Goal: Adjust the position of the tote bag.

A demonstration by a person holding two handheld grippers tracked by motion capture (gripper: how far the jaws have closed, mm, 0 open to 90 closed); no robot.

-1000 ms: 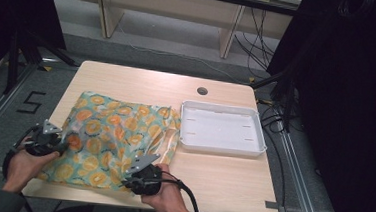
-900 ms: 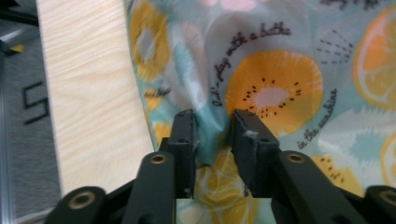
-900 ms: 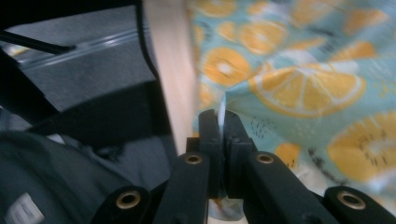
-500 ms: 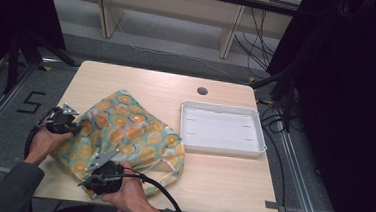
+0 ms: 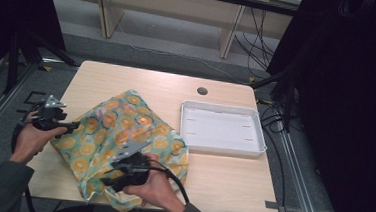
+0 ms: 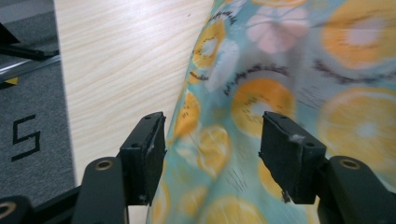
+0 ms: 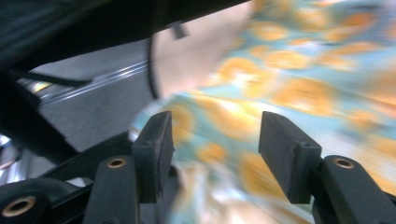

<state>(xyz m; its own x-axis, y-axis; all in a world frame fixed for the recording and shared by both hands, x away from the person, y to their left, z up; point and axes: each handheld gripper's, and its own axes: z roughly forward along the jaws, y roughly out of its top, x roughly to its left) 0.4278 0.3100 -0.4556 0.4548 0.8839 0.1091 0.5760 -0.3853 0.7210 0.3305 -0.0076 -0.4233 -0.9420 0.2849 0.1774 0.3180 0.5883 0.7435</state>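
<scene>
Presently, the teal cloth printed with orange citrus slices lies loosely folded on the near left part of the pale wooden table, its near corner drooping past the table's front edge. The left gripper, at the cloth's left border, has just been opening; in the left gripper view its black pads stand apart with fabric between them, unpressed. The right gripper, at the front corner, has likewise just been opening, and its pads stand apart over blurred cloth, gripping nothing.

Risks, as judged: with both holds released, the overhanging corner may drag the cloth off the front edge; the loose fold may spring back or skew; a withdrawing pad may snag the fabric and pull the fold open; the right gripper's trailing cable lies across the cloth and may shift it.

Room: the far half of the table is bare. The shallow white rectangular plastic tray sits just beside the cloth's right side, limiting spread that way. The left table edge runs close to the left gripper.
</scene>
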